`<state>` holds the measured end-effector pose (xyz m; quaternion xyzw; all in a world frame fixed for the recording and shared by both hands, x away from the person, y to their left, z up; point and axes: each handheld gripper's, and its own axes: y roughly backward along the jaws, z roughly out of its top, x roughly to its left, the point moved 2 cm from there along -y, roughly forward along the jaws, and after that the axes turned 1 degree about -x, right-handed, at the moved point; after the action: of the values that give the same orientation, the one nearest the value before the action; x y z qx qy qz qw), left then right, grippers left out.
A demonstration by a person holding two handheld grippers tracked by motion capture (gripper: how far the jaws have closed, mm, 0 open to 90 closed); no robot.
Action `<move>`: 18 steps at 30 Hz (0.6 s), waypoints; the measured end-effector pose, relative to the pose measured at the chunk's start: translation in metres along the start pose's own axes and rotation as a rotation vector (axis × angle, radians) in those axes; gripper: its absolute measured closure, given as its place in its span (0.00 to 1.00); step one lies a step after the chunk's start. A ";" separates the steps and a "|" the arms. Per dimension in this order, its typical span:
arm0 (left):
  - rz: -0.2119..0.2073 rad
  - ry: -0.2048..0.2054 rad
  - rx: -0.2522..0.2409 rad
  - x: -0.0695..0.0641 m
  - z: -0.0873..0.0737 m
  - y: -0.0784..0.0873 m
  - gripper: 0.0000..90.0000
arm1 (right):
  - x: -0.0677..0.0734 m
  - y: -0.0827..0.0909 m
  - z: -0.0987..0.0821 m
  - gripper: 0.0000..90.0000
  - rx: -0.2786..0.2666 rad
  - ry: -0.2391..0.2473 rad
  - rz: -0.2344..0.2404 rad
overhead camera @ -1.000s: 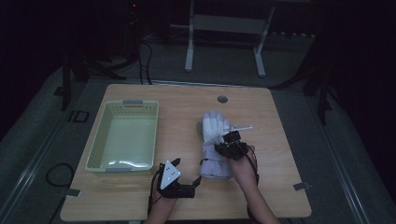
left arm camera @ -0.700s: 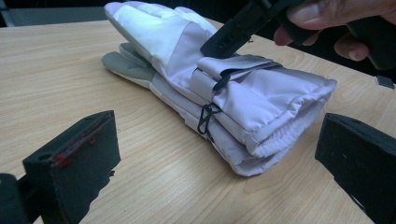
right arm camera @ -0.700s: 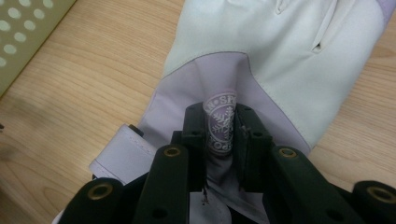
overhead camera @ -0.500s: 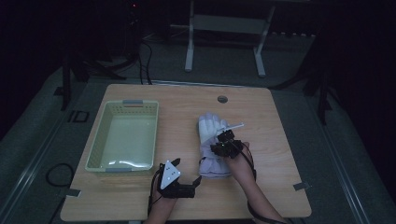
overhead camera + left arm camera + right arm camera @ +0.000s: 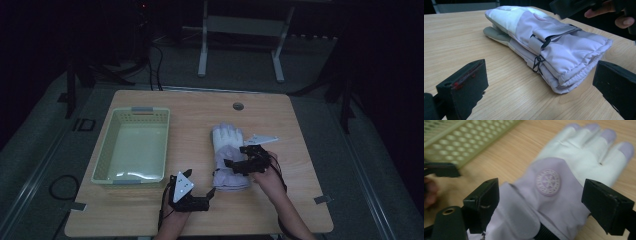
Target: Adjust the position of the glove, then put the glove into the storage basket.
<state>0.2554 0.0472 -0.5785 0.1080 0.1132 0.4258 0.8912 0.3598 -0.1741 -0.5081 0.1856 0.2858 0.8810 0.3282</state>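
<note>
Your left gripper point(image 5: 212, 192) sits near the desk's point(image 5: 300, 210) front edge, jaws spread and holding nothing, pointing at the cuff of the pale lilac gloves point(image 5: 228, 156) just beyond it. Your right gripper point(image 5: 231, 164) hovers over the gloves' wrist part; its jaws have just been opening and now stand wide, pads clear of the fabric. The gloves lie stacked mid-desk, fingers pointing away. Bare wood surrounds them, and the green basket point(image 5: 105, 156) stands well apart to the left.

High view overhead, gripper views close (low), sharing glove point(image 5: 228, 156)
</note>
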 end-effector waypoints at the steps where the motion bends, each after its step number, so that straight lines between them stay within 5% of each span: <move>1: -0.010 0.006 0.001 0.000 0.000 0.000 0.00 | -0.001 0.003 -0.001 0.16 -0.011 0.001 0.020; 4: -0.051 0.026 0.010 0.001 0.000 0.000 0.00 | -0.008 0.012 -0.004 0.16 -0.060 0.050 0.027; 7: -0.083 0.025 0.035 0.002 0.000 -0.003 0.00 | -0.014 0.021 -0.007 0.16 -0.102 0.097 -0.024; 9: -0.140 -0.013 0.047 0.001 0.003 -0.007 0.00 | -0.016 0.025 -0.010 0.16 -0.078 0.106 -0.025; 14: -0.130 -0.046 0.026 -0.002 0.010 -0.007 0.00 | -0.020 0.032 -0.017 0.15 -0.103 0.113 -0.038; 18: -0.141 -0.025 0.050 -0.002 0.019 -0.008 0.00 | -0.028 0.036 -0.022 0.14 -0.107 0.097 -0.049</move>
<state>0.2659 0.0385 -0.5623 0.1274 0.1198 0.3576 0.9174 0.3521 -0.2242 -0.5062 0.1177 0.2582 0.8948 0.3448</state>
